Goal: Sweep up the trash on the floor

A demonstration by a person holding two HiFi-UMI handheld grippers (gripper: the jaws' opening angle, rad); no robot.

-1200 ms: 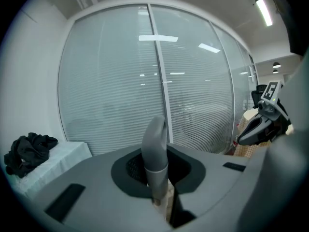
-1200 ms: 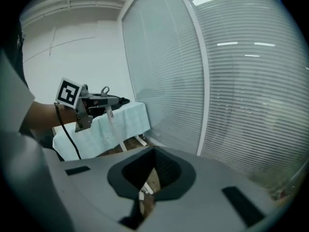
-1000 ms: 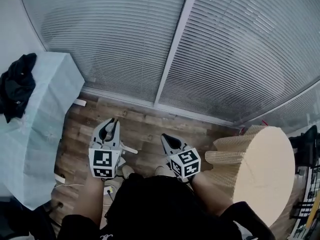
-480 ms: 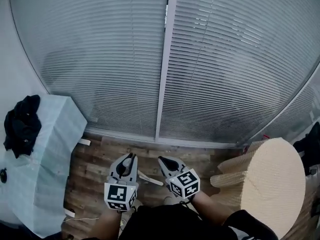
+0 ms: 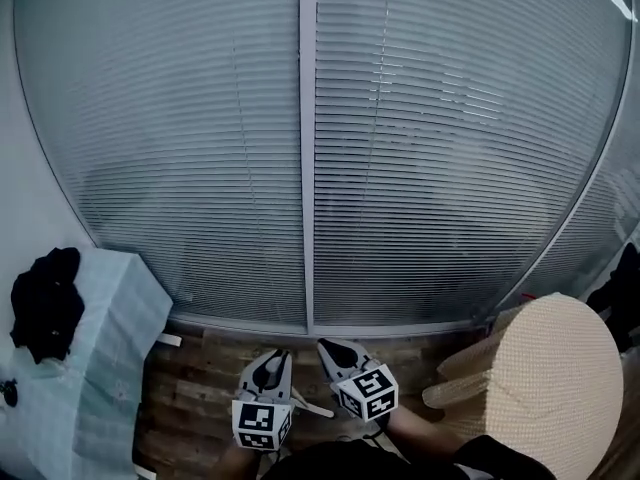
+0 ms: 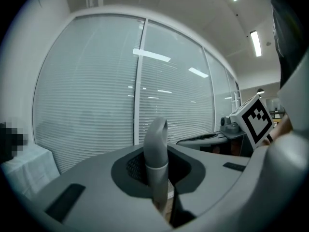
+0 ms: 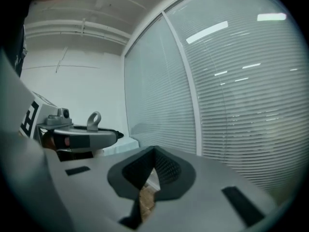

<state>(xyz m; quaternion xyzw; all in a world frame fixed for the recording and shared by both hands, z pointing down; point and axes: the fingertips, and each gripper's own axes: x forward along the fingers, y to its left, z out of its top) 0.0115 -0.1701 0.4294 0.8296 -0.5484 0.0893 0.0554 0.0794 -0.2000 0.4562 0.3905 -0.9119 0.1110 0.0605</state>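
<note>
So the person is standing right up against a wall of windows with closed blinds (image 5: 180, 168), both grippers held low and close to the body over a wood plank floor (image 5: 200, 388).

The left gripper (image 5: 272, 361) is clamped on a grey handle (image 6: 155, 144). It's a round tube with a slanted tip, and it pokes up past the jaws, which squeeze it from both sides. I can't see what's on the other end of it.

The right gripper (image 5: 325, 346) sits just beside the left one, a bit closer to the glass. Its jaws are pressed together with nothing between them, and only a sliver of the wood floor shows through the slit.

On the person's left there's a table with a pale blue cover (image 5: 100, 368) and a black piece of clothing (image 5: 45, 303) bunched on top. On the right there's a round tan stand (image 5: 560, 388) with ridged sides.

A small white scrap (image 5: 168, 340) lies on the floor right by the table's corner, near the base of the window. It's well apart from both grippers, and I can't tell what it is.
</note>
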